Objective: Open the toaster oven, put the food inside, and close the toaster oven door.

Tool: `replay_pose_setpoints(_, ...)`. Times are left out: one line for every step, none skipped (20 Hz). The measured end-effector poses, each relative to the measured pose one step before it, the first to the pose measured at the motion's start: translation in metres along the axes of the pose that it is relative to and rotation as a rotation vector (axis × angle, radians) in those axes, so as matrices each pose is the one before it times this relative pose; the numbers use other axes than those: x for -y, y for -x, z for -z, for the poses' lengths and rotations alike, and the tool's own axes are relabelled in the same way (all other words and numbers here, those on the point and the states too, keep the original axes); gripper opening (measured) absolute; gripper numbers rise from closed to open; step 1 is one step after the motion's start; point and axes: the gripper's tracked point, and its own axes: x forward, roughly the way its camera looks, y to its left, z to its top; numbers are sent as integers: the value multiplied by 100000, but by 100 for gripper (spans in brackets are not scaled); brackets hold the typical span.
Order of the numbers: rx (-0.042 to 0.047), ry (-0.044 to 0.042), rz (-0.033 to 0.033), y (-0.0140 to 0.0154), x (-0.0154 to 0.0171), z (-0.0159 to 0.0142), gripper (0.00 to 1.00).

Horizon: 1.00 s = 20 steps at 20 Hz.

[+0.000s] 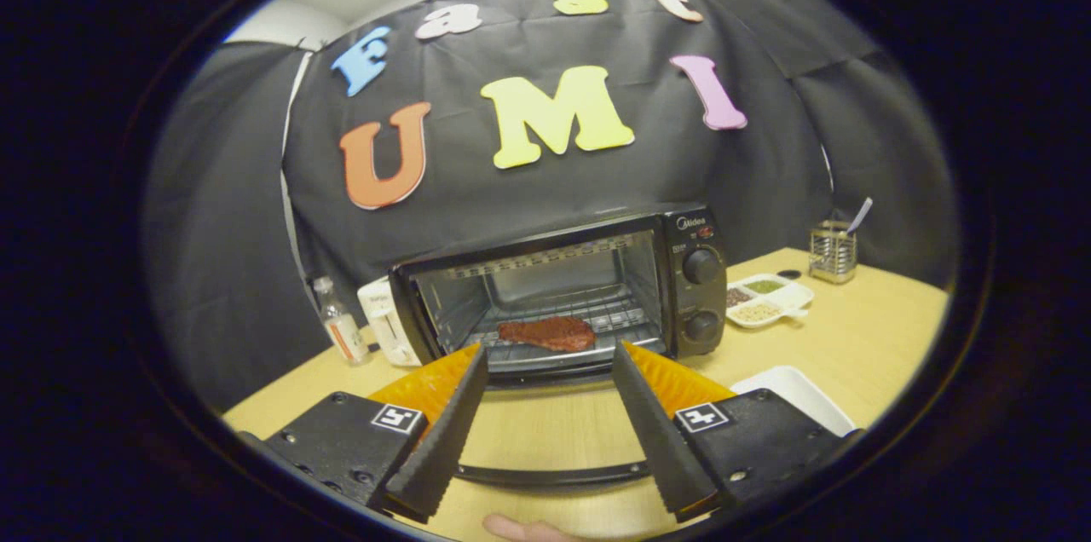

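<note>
The black toaster oven (695, 269) stands on the wooden table (869, 337) with its door (545, 431) folded down flat toward me. The door's curved handle (554, 474) lies low between my fingers. A reddish-brown piece of meat (550, 332) rests on the wire rack inside the oven cavity, just beyond my fingertips. My gripper (550, 352) is open, nothing between its fingers, which hover over the lowered door with their tips near the oven's front opening.
A white tray (797, 393) sits on the table to the right of my right finger. Right of the oven are a divided dish of seasonings (767, 299) and a metal utensil holder (833, 250). A small bottle (341, 327) and a white appliance (383, 325) stand to its left. A person's fingertip (520, 529) shows below the door handle.
</note>
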Motion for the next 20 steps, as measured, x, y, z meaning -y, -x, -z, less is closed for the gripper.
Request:
replay_pose_setpoints(-1085, 5527, 2929, 988, 58, 429, 97)
replay_pose_setpoints(-1588, 4343, 2035, 1129, -88, 349, 100)
replay_pose_setpoints(-2551, 3027, 921, 864, -211, 485, 100)
replay_pose_setpoints(-4633, 1358, -335, 760, -318, 896, 100)
replay_pose_setpoints(-5240, -91, 269, 680, -162, 1010, 100)
replay_pose_setpoints(-4860, -1217, -675, 125, -265, 965, 100)
replay_pose_setpoints(-4749, -1263, -215, 19, -182, 1491, 100)
replay_pose_setpoints(-4206, -1078, -210, -12, -141, 882, 100)
replay_pose_setpoints(-2773, -575, -89, -103, -173, 643, 100)
replay_pose_setpoints(-3354, 410, 549, -380, -22, 683, 100)
replay_pose_setpoints(-3356, 241, 1923, -549, 360, 837, 100)
replay_pose_setpoints(-3501, -282, 1178, -438, 224, 273, 100)
replay_pose_setpoints(-3093, -564, 204, -617, -48, 735, 100)
replay_pose_setpoints(-3272, -14, 905, -584, 192, 835, 100)
replay_pose_setpoints(-2703, -246, 1104, -572, 288, 581, 100)
replay_pose_setpoints(-1991, -122, -839, -476, -176, 415, 100)
replay_pose_setpoints(-1395, -524, -1534, -365, -366, 313, 100)
replay_pose_setpoints(2278, 8, -395, -30, 20, -431, 100)
replay_pose_setpoints(-284, 1015, 198, -340, -92, -140, 100)
replay_pose_setpoints(-283, 823, 280, -23, -53, -159, 100)
